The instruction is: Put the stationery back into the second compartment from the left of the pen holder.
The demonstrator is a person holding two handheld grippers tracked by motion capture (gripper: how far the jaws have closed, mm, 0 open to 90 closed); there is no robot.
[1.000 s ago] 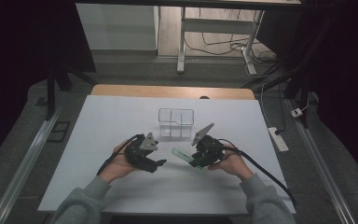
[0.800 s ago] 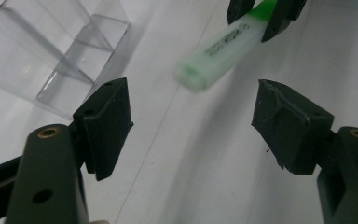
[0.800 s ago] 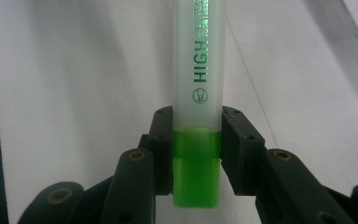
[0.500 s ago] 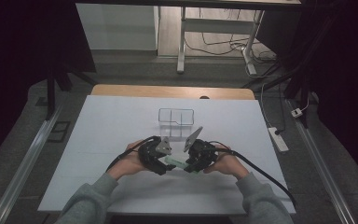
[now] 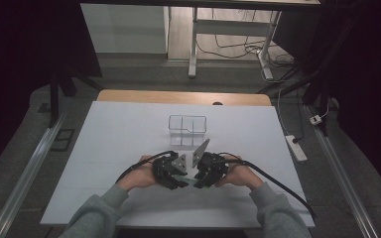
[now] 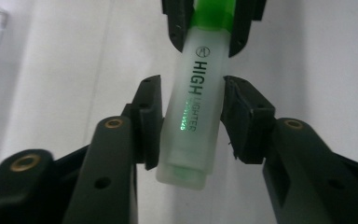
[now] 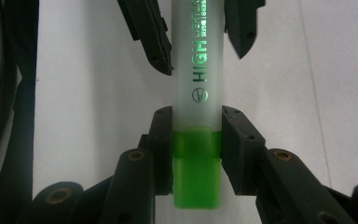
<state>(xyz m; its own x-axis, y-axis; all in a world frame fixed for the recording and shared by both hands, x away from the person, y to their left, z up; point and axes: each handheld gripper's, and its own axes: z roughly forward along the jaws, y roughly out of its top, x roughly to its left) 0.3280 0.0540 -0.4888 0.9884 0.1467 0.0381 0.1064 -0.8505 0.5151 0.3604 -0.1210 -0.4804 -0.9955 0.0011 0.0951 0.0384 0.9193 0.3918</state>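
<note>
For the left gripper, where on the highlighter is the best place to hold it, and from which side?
Probably the frosted barrel, approached from its blunt end, opposite the green cap held by the right gripper. The barrel's long, straight sides suit the left gripper.

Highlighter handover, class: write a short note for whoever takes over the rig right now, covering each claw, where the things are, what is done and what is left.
Right claw: shut on the highlighter at its green cap.
Left claw: around the frosted barrel; one jaw touches it, the other shows a small gap, so its grip is uncertain.
Where: the highlighter spans between the two claws, low over the white table, near the person's edge. A clear divided organizer stands farther back, apart from both.
Done: highlighter brought between both claws.
Left: the cap is still on; probably firm up the left grip and pull cap and barrel apart.
</note>
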